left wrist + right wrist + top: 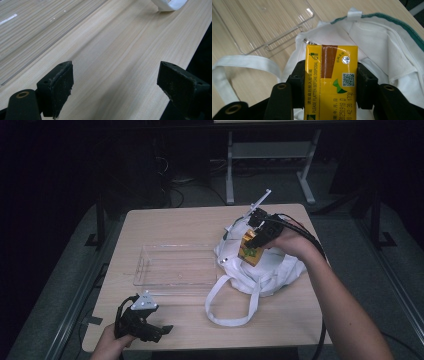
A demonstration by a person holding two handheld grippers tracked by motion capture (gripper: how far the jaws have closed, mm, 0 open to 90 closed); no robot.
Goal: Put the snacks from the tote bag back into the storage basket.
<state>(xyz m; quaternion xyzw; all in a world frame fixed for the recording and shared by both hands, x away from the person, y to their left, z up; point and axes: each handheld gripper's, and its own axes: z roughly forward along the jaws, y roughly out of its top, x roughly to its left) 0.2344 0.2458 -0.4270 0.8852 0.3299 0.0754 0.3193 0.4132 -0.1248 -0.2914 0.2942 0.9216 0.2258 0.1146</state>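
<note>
**Carton clear of bag, tray not yet loaded**

Landmark for all positions: the white tote bag [260, 270], lying crumpled on the right half of the tabletop [200, 225].

Right tongs [251, 241] are clamped on a yellow drink carton [250, 249]; in the right gripper view both pads press the carton's [331, 82] side faces, with the foil straw spot and a brown stripe on the face turned to the camera. The carton hangs just above the bag's open mouth, over its left edge, apart from the cloth [387, 50].

Left tongs [145, 320] stand wide with nothing between them, low over bare wood well to the left of the bag and nearer the person; the bag's loose strap [170, 3] shows beyond them in the left gripper view.

A clear plastic tray [175, 265] sits just left of the bag, its near corner close to the strap [230, 305]. Nothing visible inside it.

Judgement: unpacking the bag into the tray looks like the job. Extraction of this carton appears done; carrying it left and setting it in the tray is outstanding. Whether the bag holds more items cannot be told, as the folds hide its interior.
</note>
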